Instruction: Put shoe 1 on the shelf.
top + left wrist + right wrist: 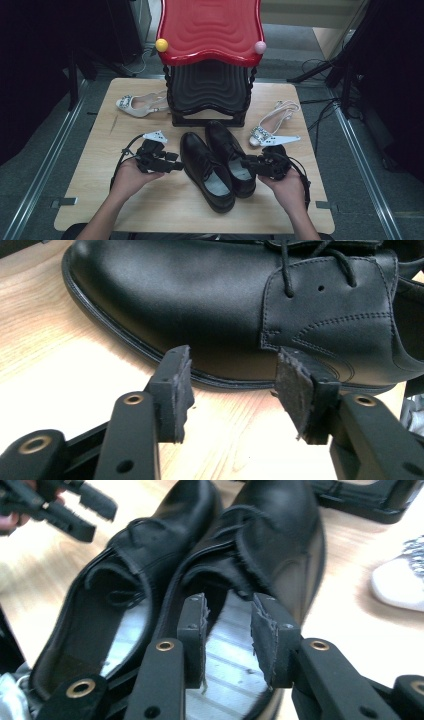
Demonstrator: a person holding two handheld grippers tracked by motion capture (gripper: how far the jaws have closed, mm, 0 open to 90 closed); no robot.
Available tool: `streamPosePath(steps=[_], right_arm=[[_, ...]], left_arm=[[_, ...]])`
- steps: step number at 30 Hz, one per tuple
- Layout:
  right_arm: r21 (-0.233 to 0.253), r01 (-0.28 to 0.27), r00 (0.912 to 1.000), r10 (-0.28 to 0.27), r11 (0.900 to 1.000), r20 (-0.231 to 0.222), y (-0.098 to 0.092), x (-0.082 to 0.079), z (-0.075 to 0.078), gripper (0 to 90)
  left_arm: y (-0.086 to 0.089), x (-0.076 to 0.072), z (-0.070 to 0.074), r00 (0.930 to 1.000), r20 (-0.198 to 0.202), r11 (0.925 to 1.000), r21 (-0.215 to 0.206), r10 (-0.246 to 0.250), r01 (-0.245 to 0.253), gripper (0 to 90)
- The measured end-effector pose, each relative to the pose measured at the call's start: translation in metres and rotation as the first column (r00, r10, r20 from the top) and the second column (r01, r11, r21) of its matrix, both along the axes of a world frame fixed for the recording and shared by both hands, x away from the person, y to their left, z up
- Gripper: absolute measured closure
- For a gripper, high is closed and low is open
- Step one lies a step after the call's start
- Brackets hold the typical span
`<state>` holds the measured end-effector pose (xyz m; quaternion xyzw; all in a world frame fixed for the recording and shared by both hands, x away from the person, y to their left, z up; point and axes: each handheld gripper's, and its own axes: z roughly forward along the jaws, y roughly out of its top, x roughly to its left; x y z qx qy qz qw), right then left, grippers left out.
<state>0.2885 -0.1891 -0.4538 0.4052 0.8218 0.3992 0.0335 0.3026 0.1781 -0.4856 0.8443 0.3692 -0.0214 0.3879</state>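
Two black leather lace-up shoes stand side by side mid-table, toes pointing away: the left shoe and the right shoe. My left gripper is open just beside the left shoe's outer side; in the left gripper view its jaws stand apart, close to the shoe's sole edge, holding nothing. My right gripper is open at the right shoe's heel end; in the right gripper view its jaws hover over that shoe's opening, the grey insole showing between them. The left shoe lies alongside.
A red wavy-topped stool is stacked on a black one at the table's back, with a yellow ball and a pink ball on its corners. White jewelled sandals lie at back left and right.
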Motion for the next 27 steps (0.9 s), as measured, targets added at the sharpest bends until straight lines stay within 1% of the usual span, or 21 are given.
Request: streamPosePath(steps=[1,2,4,8,9,10,12,14,15,19,21,25,27], right_arm=[[-0.003,-0.005,1.0,0.005,1.0,0.001,0.002,-0.002,0.0,67.3],[-0.004,-0.015,0.9999,0.015,1.0,-0.002,0.004,-0.003,0.001,66.3],[-0.005,-0.028,0.9995,0.028,1.0,-0.014,0.009,-0.007,0.001,63.1],[-0.023,-0.067,0.9972,0.066,0.998,-0.034,0.021,-0.011,-0.001,61.0],[-0.022,-0.076,0.9964,0.075,0.997,-0.041,0.025,-0.012,-0.002,60.3],[-0.026,-0.081,0.9958,0.079,0.996,-0.045,0.028,-0.013,-0.002,59.7],[-0.034,-0.093,0.9944,0.091,0.995,-0.054,0.032,-0.014,-0.004,58.4],[-0.041,-0.097,0.9936,0.094,0.994,-0.062,0.036,-0.014,-0.005,57.9],[-0.054,-0.097,0.993,0.093,0.994,-0.072,0.038,-0.013,-0.006,57.9],[-0.087,-0.109,0.9911,0.101,0.99,-0.086,0.046,-0.008,-0.008,57.6],[-0.117,-0.107,0.9913,0.097,0.987,-0.089,0.049,-0.005,-0.008,57.4],[-0.132,-0.12,0.9884,0.106,0.984,-0.109,0.055,0.002,-0.008,57.5],[-0.142,-0.135,0.9849,0.117,0.981,-0.128,0.06,0.005,-0.011,58.0]], left_arm=[[0.001,0.001,0.001,1.0,-0.002,1.0,0.006,0.0,0.0,47.2],[0.001,0.004,0.002,1.0,0.006,0.9999,0.011,0.003,-0.003,46.7],[0.002,0.006,0.002,1.0,0.001,1.0,0.007,0.003,-0.003,45.1],[0.003,0.01,0.004,0.9999,0.01,0.9999,0.015,0.001,-0.001,44.2],[0.003,0.011,0.004,0.9999,0.013,1.0,0.008,-0.001,0.001,44.1],[0.003,0.012,0.005,0.9999,0.012,0.9999,0.013,0.0,0.0,44.0],[0.003,0.014,0.006,0.9997,0.022,0.9995,0.03,-0.004,0.003,43.8],[0.004,0.015,0.007,0.9996,0.027,0.9996,0.028,-0.001,0.0,43.8],[0.004,0.016,0.007,0.9996,0.027,0.9997,0.026,0.0,-0.001,43.7],[0.007,0.02,0.008,0.9996,0.027,0.9998,0.022,0.001,-0.002,43.3],[0.007,0.021,0.008,0.9996,0.026,0.9999,0.015,0.002,-0.002,43.1],[0.009,0.022,0.008,0.9996,0.028,0.9998,0.019,0.005,-0.005,43.1],[0.01,0.022,0.008,0.9995,0.029,0.9998,0.016,0.008,-0.009,43.1]])
